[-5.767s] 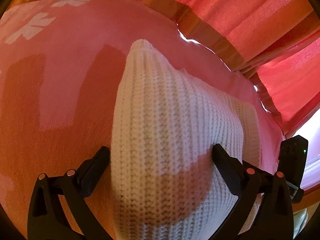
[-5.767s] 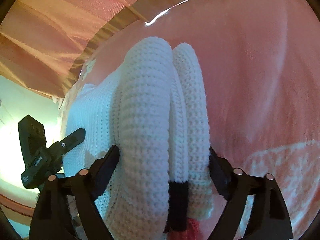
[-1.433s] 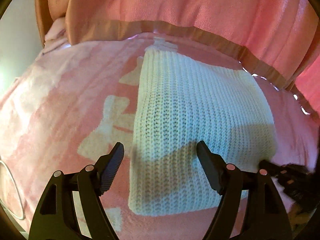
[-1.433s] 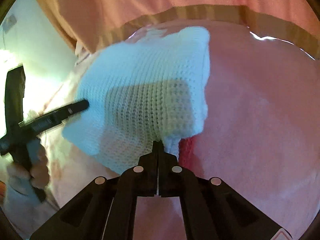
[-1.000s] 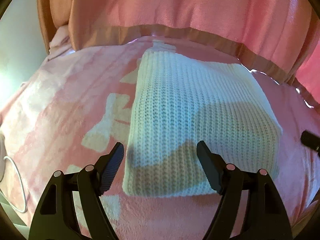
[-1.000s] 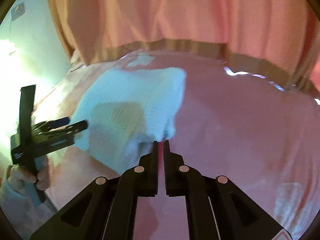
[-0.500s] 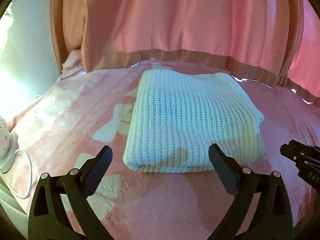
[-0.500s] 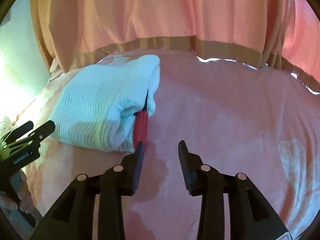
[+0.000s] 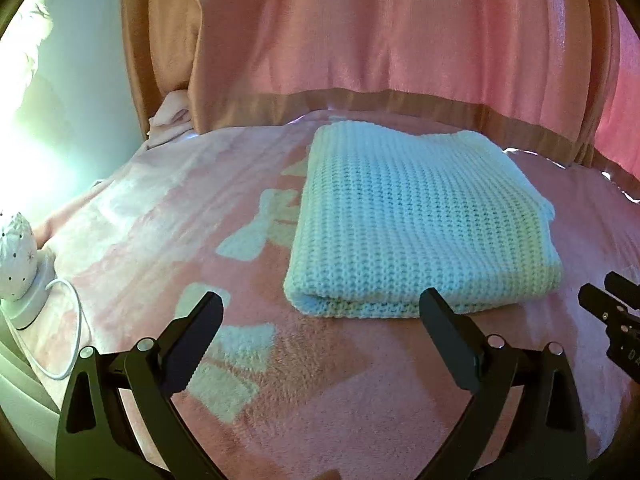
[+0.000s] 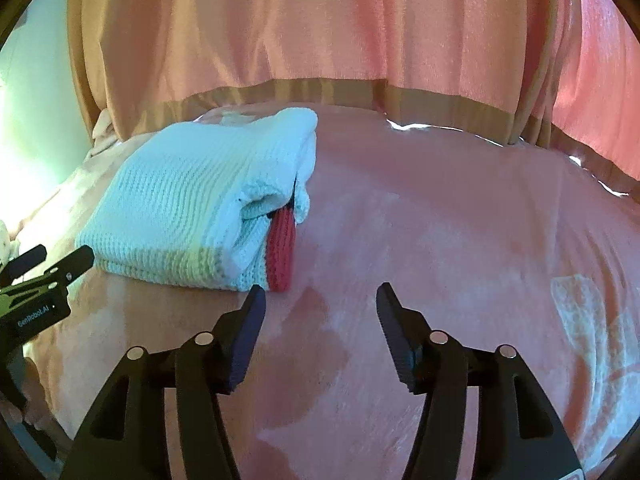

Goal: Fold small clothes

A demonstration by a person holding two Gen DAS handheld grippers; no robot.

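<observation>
A white knitted sweater (image 9: 416, 216) lies folded in a neat rectangle on the pink blanket (image 9: 160, 240). In the right wrist view the sweater (image 10: 192, 200) shows a red knitted trim (image 10: 282, 248) at its near right corner. My left gripper (image 9: 320, 312) is open and empty, just short of the sweater's near edge. My right gripper (image 10: 320, 300) is open and empty, to the right of the red trim and clear of it. The right gripper also shows at the right edge of the left wrist view (image 9: 612, 320), and the left gripper at the left edge of the right wrist view (image 10: 48, 276).
Pink curtains (image 9: 400, 40) with a tan hem hang behind the blanket. A small white lamp (image 9: 16, 272) with a white cord (image 9: 76, 320) stands at the blanket's left edge. The blanket (image 10: 480, 240) spreads flat to the right of the sweater.
Both grippers let go of the sweater and drew back from it. The right gripper went from shut to open. The sweater now lies folded and still.
</observation>
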